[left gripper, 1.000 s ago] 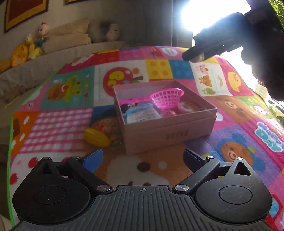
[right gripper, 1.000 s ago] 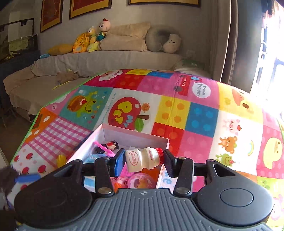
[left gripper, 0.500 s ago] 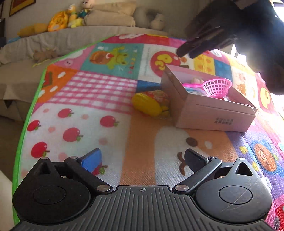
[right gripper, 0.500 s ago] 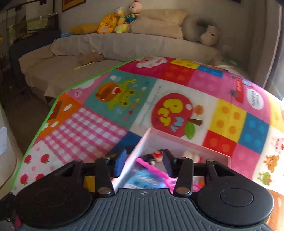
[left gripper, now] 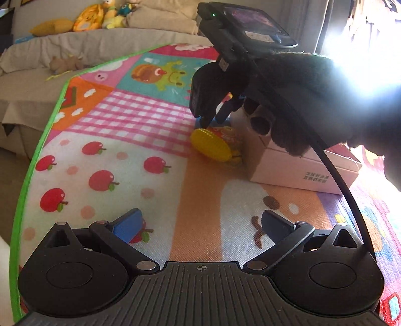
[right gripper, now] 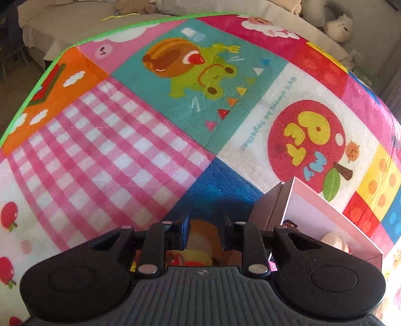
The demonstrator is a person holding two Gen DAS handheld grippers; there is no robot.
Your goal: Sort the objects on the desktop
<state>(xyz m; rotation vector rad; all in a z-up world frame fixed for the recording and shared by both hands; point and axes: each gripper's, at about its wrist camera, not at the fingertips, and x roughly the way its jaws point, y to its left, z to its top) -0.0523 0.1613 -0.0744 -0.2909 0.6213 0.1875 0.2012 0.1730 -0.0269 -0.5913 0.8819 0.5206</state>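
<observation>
A jar with a yellow ribbed lid [left gripper: 213,148] lies on its side on the play mat, against the left end of the pink cardboard box [left gripper: 300,173]. My right gripper [left gripper: 214,120], held by a dark-gloved hand [left gripper: 300,100], points down with its tips just above the jar. In the right wrist view the right gripper [right gripper: 205,225] is shut to a narrow gap. The jar [right gripper: 200,240] shows behind that gap. I see no pad pressing on it. My left gripper [left gripper: 199,215] hovers low over the mat, open wide with nothing between its fingers.
The pink box [right gripper: 313,208] holds several small toys. A black cable [left gripper: 345,195] runs from the right gripper past the box. The mat's green edge [left gripper: 37,155] drops off at the left. A sofa with plush toys [left gripper: 100,15] stands behind.
My right gripper held a small yogurt bottle over the box, let it go, then swung left and down to the jar while its jaws narrowed. The left gripper shifted left and rolled.
</observation>
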